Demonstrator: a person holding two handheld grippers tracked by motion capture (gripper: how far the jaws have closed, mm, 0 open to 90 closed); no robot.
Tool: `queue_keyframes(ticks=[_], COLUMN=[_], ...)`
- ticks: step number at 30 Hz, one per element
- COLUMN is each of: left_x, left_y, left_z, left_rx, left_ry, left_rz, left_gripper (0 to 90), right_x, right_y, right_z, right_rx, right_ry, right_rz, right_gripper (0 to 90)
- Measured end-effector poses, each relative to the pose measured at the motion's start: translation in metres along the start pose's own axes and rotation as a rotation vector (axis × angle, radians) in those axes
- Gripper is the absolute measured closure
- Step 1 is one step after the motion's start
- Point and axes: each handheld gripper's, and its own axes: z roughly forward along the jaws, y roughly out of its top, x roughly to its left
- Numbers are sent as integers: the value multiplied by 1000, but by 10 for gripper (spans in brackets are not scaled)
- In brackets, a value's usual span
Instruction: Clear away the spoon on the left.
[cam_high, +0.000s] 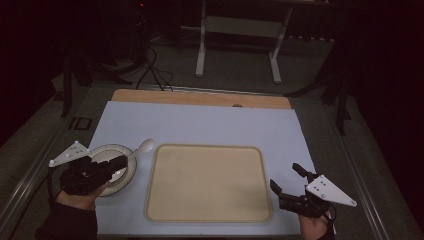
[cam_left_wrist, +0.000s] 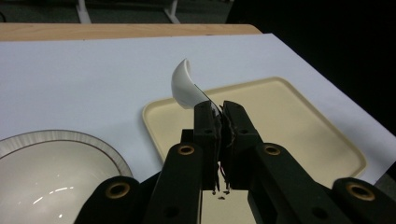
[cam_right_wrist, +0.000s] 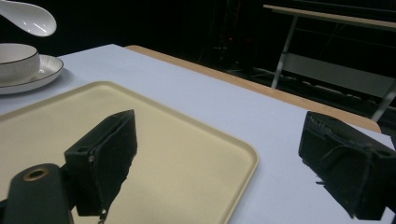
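While the left claw (cam_left_wrist: 218, 114) pinches its handle, the white spoon (cam_left_wrist: 187, 86) points its bowl up and away toward the tray (cam_left_wrist: 299, 130); right claw (cam_right_wrist: 219, 158) spread.

Dim throughout, with heavy black vignetting at the corners of the high view. Brightest on the white mat (cam_high: 200, 125) and tray (cam_high: 209, 182), lit from above. Small glare spots inside the bowl (cam_left_wrist: 51, 186) and on the spoon (cam_left_wrist: 184, 86). Soft and grainy in the high view; near jaws blurred in both gripper views. Faint shadows under the jaws on the tray.
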Motion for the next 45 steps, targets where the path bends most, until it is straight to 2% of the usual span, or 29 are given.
queue_keyframes(ticks=[2, 5, 14, 15, 16, 18, 23, 27, 36, 45], left_x=[-3, -8, -17, -19, -20, -25, -32, -38, -48, -62], left_y=[1, 2, 1, 0, 0, 0, 0, 1, 6, 3], left_z=[2, 6, 18, 21, 23, 26, 31, 36, 42, 51], left_rx=[-2, 0, 1, 0, 4, 8, -8, -1, -34, -43], left_ry=[-7, 2, -6, 5, -6, 4, 2, 4, -7, 0], left_rz=[-1, 21, 16, 20, 16, 29, 27, 40, 24, 31], left_gripper=[863, 863, 862, 862, 863, 863, 863, 863, 862, 863], right_x=[0, 0, -1, -2, -2, -2, -1, 0, 0, 0], right_y=[0, 1, 1, 1, 1, 1, 1, 1, 1, 1], right_z=[1, 2, 2, 1, 1, 1, 2, 2, 2, 2], right_rx=[0, -2, -9, -16, -22, -19, -14, -11, -11, -11], right_ry=[4, 8, 19, 24, 25, 26, 19, 17, 15, 17], right_rz=[1, 3, 10, 12, 15, 15, 7, 3, 4, 2], right_gripper=[115, 115, 115, 115, 115, 115, 115, 115, 115, 115])
